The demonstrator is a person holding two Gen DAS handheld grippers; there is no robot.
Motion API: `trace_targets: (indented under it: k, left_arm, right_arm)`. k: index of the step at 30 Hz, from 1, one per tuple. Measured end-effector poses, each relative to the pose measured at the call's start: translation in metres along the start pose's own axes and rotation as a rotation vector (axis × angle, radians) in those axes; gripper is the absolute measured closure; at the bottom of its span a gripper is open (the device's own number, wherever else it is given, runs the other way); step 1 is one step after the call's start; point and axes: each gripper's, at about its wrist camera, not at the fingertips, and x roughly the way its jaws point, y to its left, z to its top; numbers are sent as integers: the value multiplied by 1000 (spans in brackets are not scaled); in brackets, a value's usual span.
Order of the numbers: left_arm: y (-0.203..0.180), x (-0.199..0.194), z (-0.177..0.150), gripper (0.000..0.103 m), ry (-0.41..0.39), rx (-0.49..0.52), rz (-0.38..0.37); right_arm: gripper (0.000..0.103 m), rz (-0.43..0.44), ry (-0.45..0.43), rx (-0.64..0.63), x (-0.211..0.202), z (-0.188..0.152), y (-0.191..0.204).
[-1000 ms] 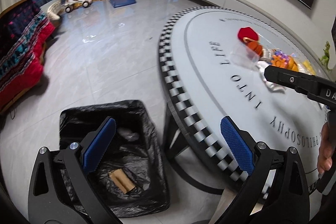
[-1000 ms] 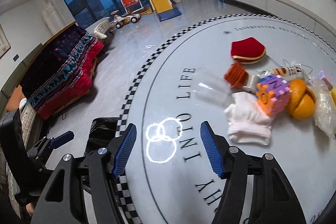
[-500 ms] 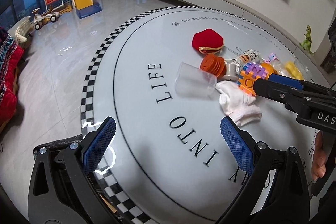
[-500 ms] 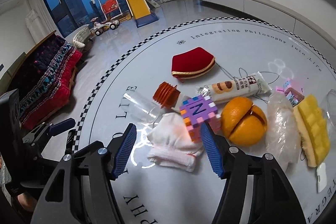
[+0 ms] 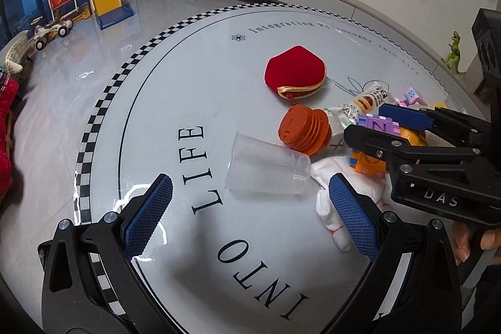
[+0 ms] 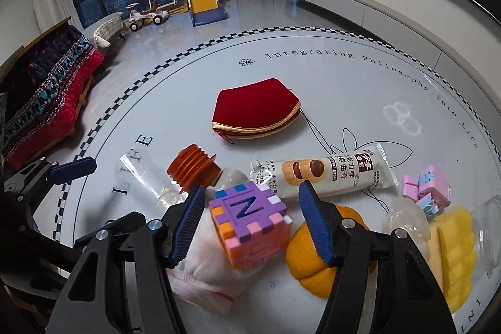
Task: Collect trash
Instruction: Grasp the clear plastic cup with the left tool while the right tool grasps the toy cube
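Nothing gripped yet: my right hand-held gripper (image 6: 250,219), closing half-wide around the purple foam cube (image 6: 250,223); left hand-held gripper (image 5: 250,218) wide, clear plastic cup (image 5: 269,166) ahead.

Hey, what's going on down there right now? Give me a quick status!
Left claw open, empty, above the clear cup. Right claw open, just been closing around the foam cube, pads not touching. Orange peel, sock crowd it.
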Motion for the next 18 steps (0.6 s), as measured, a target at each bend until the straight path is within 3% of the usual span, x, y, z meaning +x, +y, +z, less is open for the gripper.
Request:
trace_targets:
  k: [1, 11, 16, 18]
  left_arm:
    - [-1, 3, 2, 6, 5, 3, 2]
    - [-6, 24, 5, 8, 9, 43, 35]
    - [-13, 33, 2, 42, 18, 87, 51]
    - [-15, 32, 1, 45, 15, 97, 64]
  right_arm:
    - [55, 12, 8, -15, 2, 1, 1]
    - [55, 91, -67, 110, -37, -6, -17]
    - [55, 90, -77, 135, -45, -13, -21]
    - [55, 91, -78, 148, -47, -14, -19]
